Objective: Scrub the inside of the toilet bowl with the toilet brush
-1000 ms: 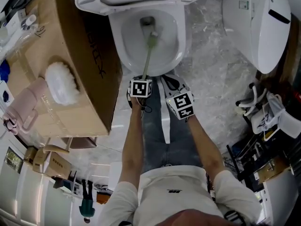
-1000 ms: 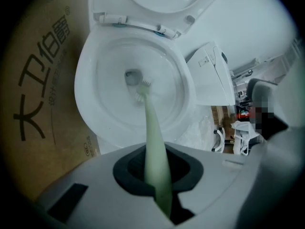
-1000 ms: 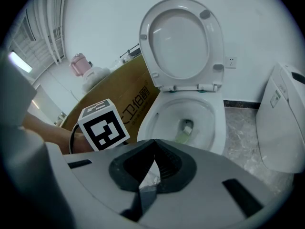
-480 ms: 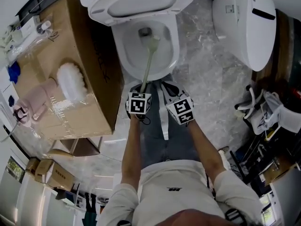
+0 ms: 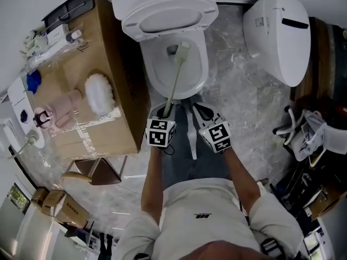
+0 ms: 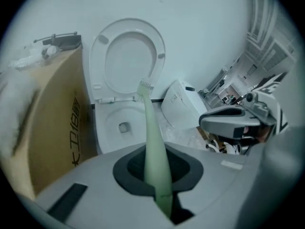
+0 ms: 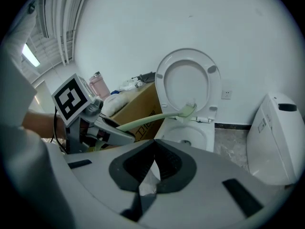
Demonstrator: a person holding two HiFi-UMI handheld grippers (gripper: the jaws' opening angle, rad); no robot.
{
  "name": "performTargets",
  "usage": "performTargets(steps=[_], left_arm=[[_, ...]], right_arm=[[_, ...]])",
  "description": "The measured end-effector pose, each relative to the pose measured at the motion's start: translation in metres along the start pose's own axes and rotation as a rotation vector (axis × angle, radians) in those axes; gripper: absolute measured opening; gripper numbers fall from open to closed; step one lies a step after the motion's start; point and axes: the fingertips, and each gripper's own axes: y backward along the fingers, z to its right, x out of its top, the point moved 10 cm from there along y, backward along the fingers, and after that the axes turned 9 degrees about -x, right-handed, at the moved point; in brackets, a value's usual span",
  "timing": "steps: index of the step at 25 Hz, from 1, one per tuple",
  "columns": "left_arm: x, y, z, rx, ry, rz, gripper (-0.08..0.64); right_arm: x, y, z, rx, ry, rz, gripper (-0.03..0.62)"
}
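Head view – left gripper (image 5: 161,124): held low in front of the toilet bowl (image 5: 199,75), clamped on the bottom end of the toilet brush (image 5: 174,83).
Head view – toilet brush: pale green handle slants up over the front rim; its head lies over the bowl opening, close to the drain at the back. Whether it touches porcelain cannot be told.
Head view – right gripper (image 5: 214,131): just beside the left one, apart from the brush.
Head view – surroundings: raised seat (image 5: 165,12) behind the bowl; cardboard box (image 5: 116,118) against the bowl's left side, with a white fluffy object (image 5: 100,93) and a pink bottle (image 5: 62,106) on top; second toilet (image 5: 276,34) to the right on the marble floor (image 5: 244,96).
Left gripper view – jaws: closed tight on the green handle (image 6: 156,161), which rises straight ahead; the bristle end (image 6: 145,85) shows against the seat hinge.
Left gripper view – bowl: below and left of the handle, the box beside it.
Right gripper view – jaws: pressed together, nothing between them.
Right gripper view – brush: crosses from the left gripper's fingers (image 7: 112,135) to its head above the bowl rim.
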Motion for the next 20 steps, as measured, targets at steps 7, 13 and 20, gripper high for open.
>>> performTargets(steps=[7,13,20], left_arm=[[0.038,0.054,0.030,-0.011,-0.079,0.115,0.032],[0.065,0.097,0.056,-0.018,-0.141,0.199,0.032],[0.089,0.140,0.080,-0.021,-0.212,0.281,0.032]], right_arm=[[0.036,0.034,-0.005,-0.030,-0.015,0.080,-0.005],[0.077,0.069,-0.013,-0.043,0.014,0.168,-0.006],[0.112,0.103,-0.018,-0.050,0.039,0.238,-0.006]])
